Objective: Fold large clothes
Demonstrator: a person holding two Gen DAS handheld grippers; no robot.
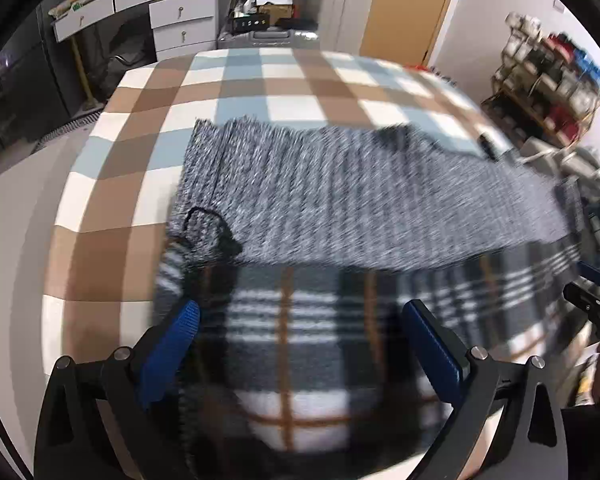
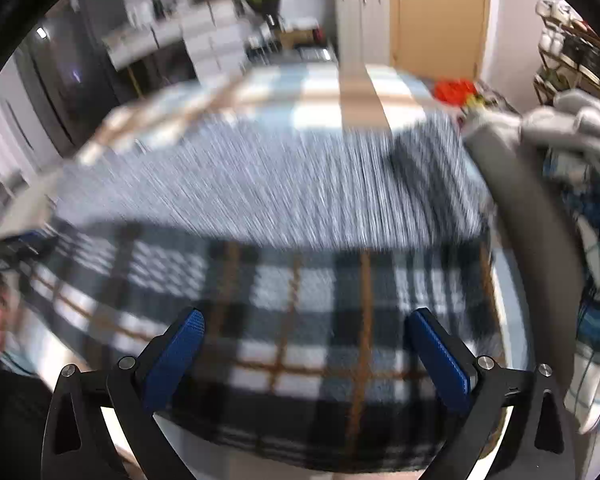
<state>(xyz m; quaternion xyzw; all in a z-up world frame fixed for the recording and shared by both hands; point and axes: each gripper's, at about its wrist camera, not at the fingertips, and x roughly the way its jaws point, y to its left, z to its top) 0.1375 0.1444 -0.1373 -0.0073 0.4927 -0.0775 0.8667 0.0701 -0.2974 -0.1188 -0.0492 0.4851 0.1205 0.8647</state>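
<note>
left gripper: jaws spread wide, gripping nothing, plaid garment between the fingers | right gripper: jaws wide apart, empty, over the same plaid cloth | garment: grey knit side toward 12 o'clock, lying on checked surface | both views motion-blurred

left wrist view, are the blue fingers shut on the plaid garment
No, the left gripper is open, its blue fingers spread wide with the plaid garment lying loose between them on the checked table.
</note>
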